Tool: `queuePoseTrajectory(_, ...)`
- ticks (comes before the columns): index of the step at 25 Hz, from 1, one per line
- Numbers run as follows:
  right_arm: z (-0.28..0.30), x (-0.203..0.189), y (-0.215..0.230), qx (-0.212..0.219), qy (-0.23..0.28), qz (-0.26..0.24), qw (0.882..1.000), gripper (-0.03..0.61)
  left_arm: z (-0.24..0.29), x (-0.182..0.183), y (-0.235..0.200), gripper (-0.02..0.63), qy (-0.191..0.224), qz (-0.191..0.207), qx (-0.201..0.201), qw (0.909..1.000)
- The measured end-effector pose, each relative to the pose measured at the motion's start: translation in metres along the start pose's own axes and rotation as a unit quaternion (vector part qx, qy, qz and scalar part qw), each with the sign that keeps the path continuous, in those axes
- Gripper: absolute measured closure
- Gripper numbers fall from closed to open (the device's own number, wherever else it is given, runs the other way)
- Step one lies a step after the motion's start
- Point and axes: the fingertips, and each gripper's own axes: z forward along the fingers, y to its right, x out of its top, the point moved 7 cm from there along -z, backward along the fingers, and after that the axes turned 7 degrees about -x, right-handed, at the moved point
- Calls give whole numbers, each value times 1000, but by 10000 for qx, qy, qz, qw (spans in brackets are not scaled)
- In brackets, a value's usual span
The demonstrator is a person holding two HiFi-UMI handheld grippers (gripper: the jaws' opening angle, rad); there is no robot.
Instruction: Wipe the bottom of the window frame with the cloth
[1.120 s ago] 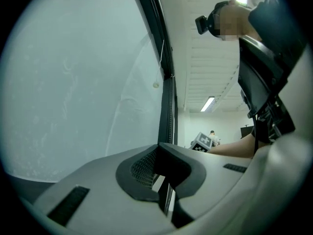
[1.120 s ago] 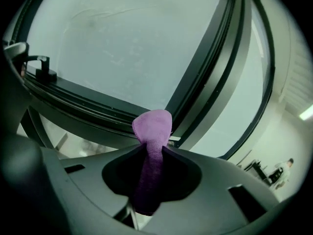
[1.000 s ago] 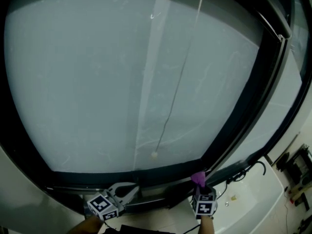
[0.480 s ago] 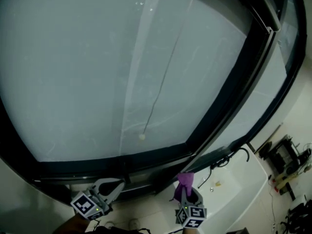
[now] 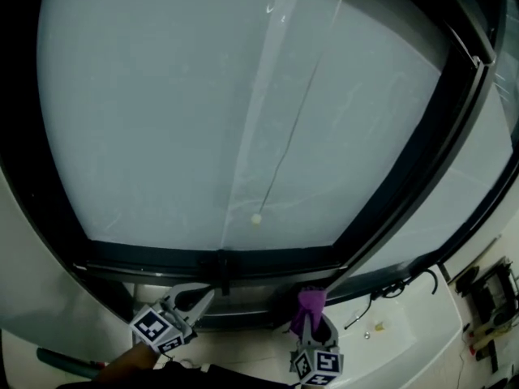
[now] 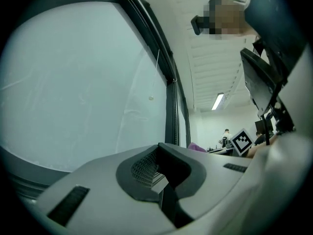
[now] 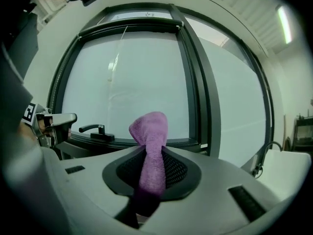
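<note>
Change: over the last second the head view has swung, so the window handle now shows; both grippers have kept their stations under the bottom rail, and the cloth has stayed clamped.
Right gripper: jaws closed on the purple cloth, whose free end stands up out of them.
Left gripper: jaws drawn together with nothing between them; it rests to the left of the right gripper, and its tip points toward the handle.
Key relation: the bottom rail lies ahead of and slightly above the right gripper's jaws. Its long axis runs crosswise to them, left to right, and ends at the dark upright to the jaws' right.
Contact: the cloth tip appears just short of the rail; touch cannot be confirmed.
Nearer hand: the right, which also carries the cloth.
Next move, as judged: push forward to meet the rail, then sweep sideways along it.
Containers: none in view.
</note>
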Motion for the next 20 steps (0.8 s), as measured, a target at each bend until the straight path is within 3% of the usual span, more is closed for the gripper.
queuePoseTrajectory(8,9,8,18,278,192,50,9994,499,6,11,13,611,203,28,351,9992)
queuePoseTrajectory(13,9,2,20,357,199,235,9989,499,2,14,14,610,44,5,483,9988)
queuePoseTrajectory(20,19,9,33,108,358,364,9986,499,17,14,0,609,55,335,399,9986)
